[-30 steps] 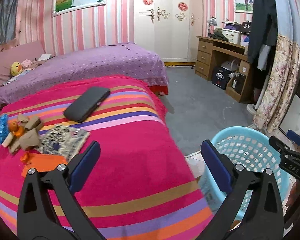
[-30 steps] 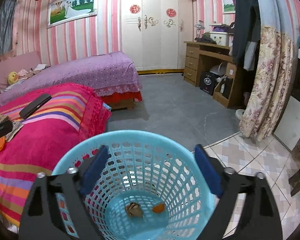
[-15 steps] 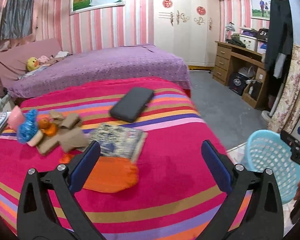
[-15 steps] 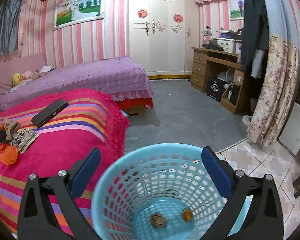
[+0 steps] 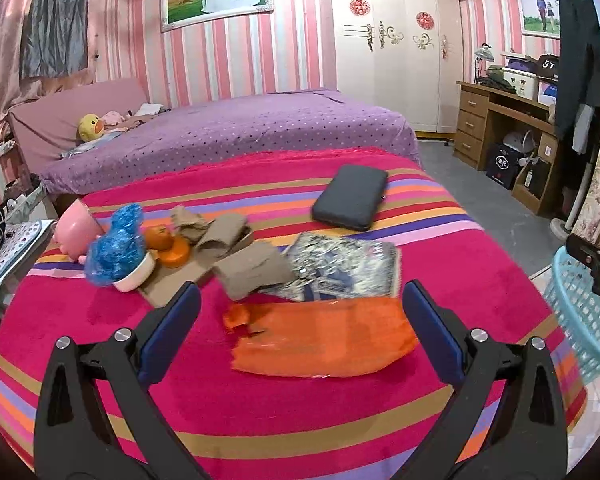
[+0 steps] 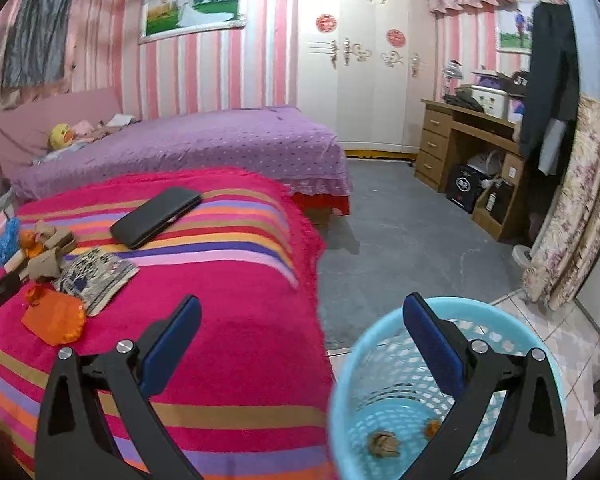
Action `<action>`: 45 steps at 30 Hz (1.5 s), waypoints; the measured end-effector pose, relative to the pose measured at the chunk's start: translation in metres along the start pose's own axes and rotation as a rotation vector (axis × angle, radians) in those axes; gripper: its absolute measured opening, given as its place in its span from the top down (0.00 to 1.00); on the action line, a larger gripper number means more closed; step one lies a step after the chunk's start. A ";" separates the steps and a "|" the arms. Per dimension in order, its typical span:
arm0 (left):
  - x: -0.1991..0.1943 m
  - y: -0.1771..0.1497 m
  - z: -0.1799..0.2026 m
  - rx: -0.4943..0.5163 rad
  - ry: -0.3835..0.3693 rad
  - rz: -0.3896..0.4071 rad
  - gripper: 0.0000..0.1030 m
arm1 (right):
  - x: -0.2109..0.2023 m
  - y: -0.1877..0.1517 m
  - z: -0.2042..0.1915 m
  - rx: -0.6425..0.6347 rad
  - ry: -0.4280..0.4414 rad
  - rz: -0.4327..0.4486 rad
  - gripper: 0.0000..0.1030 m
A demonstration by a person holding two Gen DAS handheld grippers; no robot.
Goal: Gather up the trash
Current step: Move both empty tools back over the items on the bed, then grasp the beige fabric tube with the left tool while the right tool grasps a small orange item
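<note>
Crumpled orange plastic bag [image 5: 324,336] lies flat on the striped blanket, right between the left tool's spread fingers, just ahead of them. Behind it, torn brown cardboard scraps [image 5: 236,252] and orange peel [image 5: 168,244]. Blue basket [image 6: 384,344] under the right tool holds two scraps.

Pink-striped walls [image 5: 236,64], white wardrobe [image 5: 396,52], wooden desk [image 5: 496,128], grey floor [image 6: 400,240].

My left hand-held gripper [image 5: 300,312] points forward and slightly down, its blue-padded fingers [image 5: 172,330] spread wide with nothing between them. My right hand-held gripper [image 6: 300,324] is likewise spread wide and empty, tilted downward, fingers [image 6: 432,344] level with each other.
</note>
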State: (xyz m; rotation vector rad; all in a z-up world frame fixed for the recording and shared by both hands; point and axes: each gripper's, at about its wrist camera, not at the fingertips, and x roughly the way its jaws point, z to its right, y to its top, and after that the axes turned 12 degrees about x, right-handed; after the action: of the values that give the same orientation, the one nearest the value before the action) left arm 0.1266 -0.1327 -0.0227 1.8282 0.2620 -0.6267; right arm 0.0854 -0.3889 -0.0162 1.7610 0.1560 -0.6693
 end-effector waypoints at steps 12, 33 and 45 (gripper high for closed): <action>0.005 -0.032 -0.074 -0.045 0.078 -0.054 0.05 | 0.015 -0.025 -0.085 -0.077 0.078 -0.074 0.04; 0.023 -0.042 -0.108 -0.068 0.165 -0.110 0.05 | 0.048 -0.070 -0.180 -0.253 0.241 -0.317 0.29; 0.029 -0.037 -0.102 -0.088 0.182 -0.119 0.05 | 0.036 -0.066 -0.172 -0.257 0.345 -0.281 0.90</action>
State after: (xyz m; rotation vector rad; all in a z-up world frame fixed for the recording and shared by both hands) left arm 0.1630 -0.0287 -0.0448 1.7961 0.5157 -0.5225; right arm 0.1468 -0.2184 -0.0647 1.6057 0.7059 -0.5118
